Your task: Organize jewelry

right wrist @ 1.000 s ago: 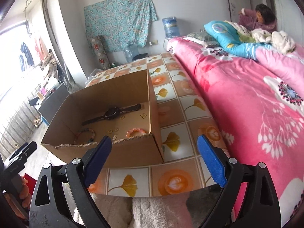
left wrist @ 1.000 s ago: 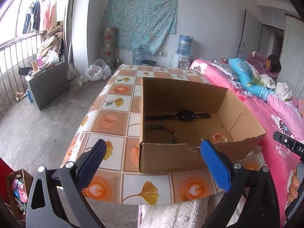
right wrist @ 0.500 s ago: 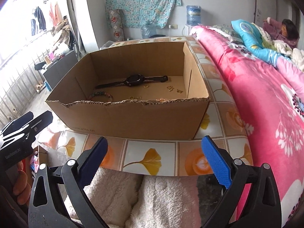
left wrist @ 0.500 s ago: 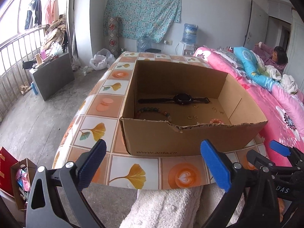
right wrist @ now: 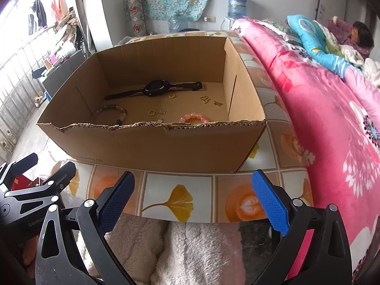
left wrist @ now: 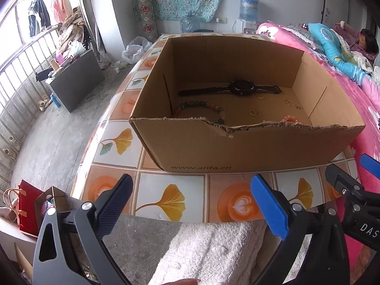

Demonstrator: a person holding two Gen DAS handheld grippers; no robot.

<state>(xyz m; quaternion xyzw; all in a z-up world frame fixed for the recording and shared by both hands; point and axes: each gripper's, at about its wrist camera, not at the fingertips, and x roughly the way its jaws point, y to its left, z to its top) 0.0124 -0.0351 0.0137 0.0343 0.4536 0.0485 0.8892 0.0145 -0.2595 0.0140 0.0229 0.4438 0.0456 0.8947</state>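
On the box front: cardboard box (left wrist: 237,147) prints "www.anta.cn"
Inside: black watch (right wrist: 154,88)
Left gripper (left wrist: 190,204): wide open, holds nothing
Right gripper (right wrist: 192,199): wide open, holds nothing; body marked "DAS"

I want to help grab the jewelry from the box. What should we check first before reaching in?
1. Left tool open and holding nothing: ok.
2. Right tool open and holding nothing: ok.
3. Cardboard box open on top, nothing covering it: ok.
4. Pieces lie apart on the box floor: black watch, green bead bracelet, pink bead bracelet, gold ring: ok.
5. Torn front wall hides part of the pink bead bracelet in the left view: not ok, use the right view.
6. Whether the small gold charms are thick enough to pinch: cannot tell.
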